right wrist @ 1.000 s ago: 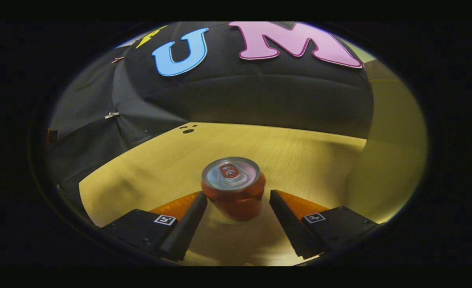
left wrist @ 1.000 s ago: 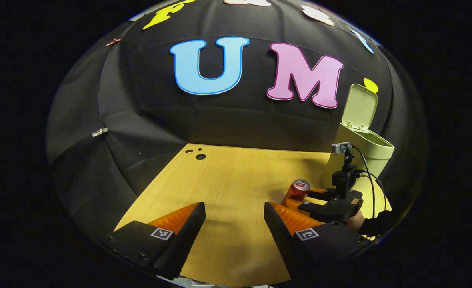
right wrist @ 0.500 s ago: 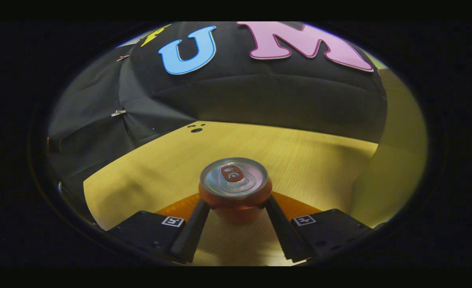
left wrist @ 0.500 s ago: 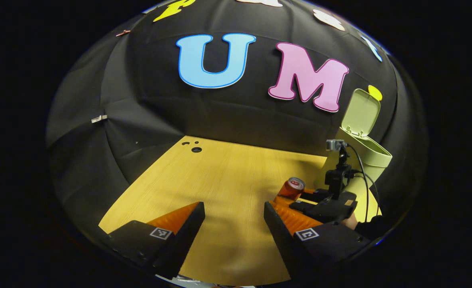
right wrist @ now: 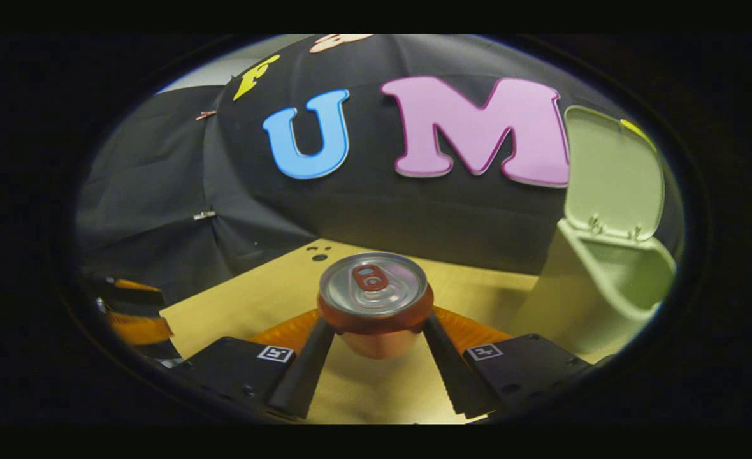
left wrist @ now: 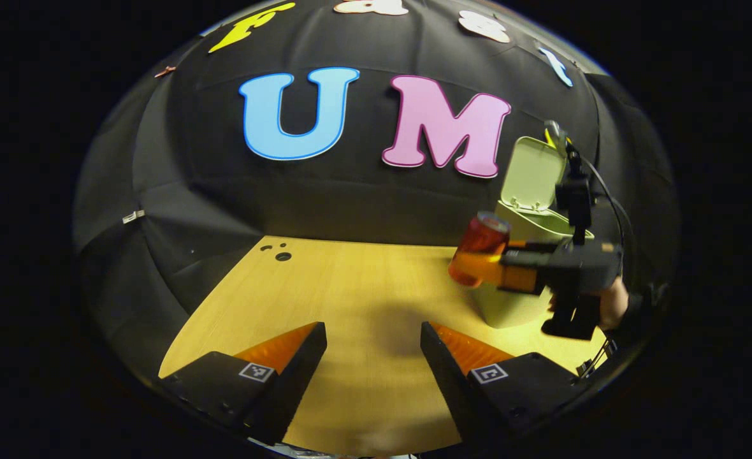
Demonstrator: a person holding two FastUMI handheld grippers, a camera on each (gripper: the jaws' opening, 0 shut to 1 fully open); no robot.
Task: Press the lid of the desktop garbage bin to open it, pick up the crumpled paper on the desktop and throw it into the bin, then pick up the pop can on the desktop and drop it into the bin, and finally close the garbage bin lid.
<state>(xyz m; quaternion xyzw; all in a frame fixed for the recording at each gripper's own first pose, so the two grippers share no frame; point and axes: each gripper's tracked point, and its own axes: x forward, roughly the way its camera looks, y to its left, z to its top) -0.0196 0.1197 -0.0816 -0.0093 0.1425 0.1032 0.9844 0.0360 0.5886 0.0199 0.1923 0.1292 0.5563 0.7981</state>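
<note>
An orange pop can (right wrist: 375, 306) with a silver top is held off the desk, both fingers of my right gripper (right wrist: 376, 331) pressed on its sides. In the left gripper view the same pop can (left wrist: 480, 247) hangs in the right gripper (left wrist: 487, 264) just left of the pale green bin (left wrist: 519, 299). The bin (right wrist: 596, 287) stands at the right with its lid (right wrist: 608, 172) tipped up and its mouth open. My left gripper (left wrist: 373, 344) stays low over the wooden desk (left wrist: 350, 280), open, nothing between its fingers.
A hand (left wrist: 615, 303) holds the right gripper at the desk's right edge, with a cable running from it. Small holes (left wrist: 282, 256) mark the desk's far left corner. The left gripper (right wrist: 137, 319) appears at the left edge of the right gripper view.
The right gripper shut on the can, then lifted it off the desk and toward the bin. The left gripper stayed open and shifted slightly.
</note>
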